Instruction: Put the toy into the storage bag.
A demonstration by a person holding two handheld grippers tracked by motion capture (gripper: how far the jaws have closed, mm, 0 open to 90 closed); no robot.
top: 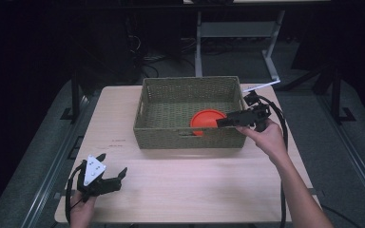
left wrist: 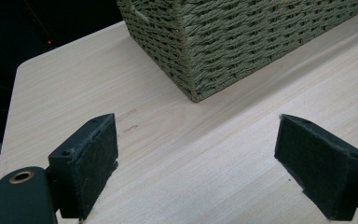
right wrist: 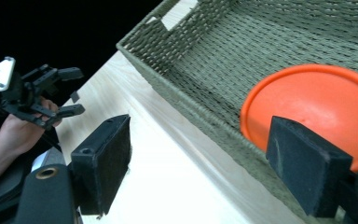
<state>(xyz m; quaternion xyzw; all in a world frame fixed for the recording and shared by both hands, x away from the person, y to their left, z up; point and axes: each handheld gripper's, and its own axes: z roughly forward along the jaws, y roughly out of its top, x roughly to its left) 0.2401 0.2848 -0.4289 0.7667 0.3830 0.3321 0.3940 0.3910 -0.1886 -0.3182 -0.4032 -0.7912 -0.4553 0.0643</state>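
Left claw [top: 111, 178] apart, right claw [right wrist: 200, 172] apart; basket [top: 152, 128] wall half-hides orange disc [top: 208, 118]

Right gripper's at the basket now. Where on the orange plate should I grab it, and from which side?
Take the orange plate by its raised rim, probably the edge nearest the right gripper, coming down over the basket wall. It lies flat and shallow on the basket floor, so only the thin rim fits between open jaws, one above and one below.

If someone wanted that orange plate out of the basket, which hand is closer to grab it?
The right. Its hand-held gripper hangs open over the basket's near wall beside the plate; the left hand-held gripper is open at the table's near corner.
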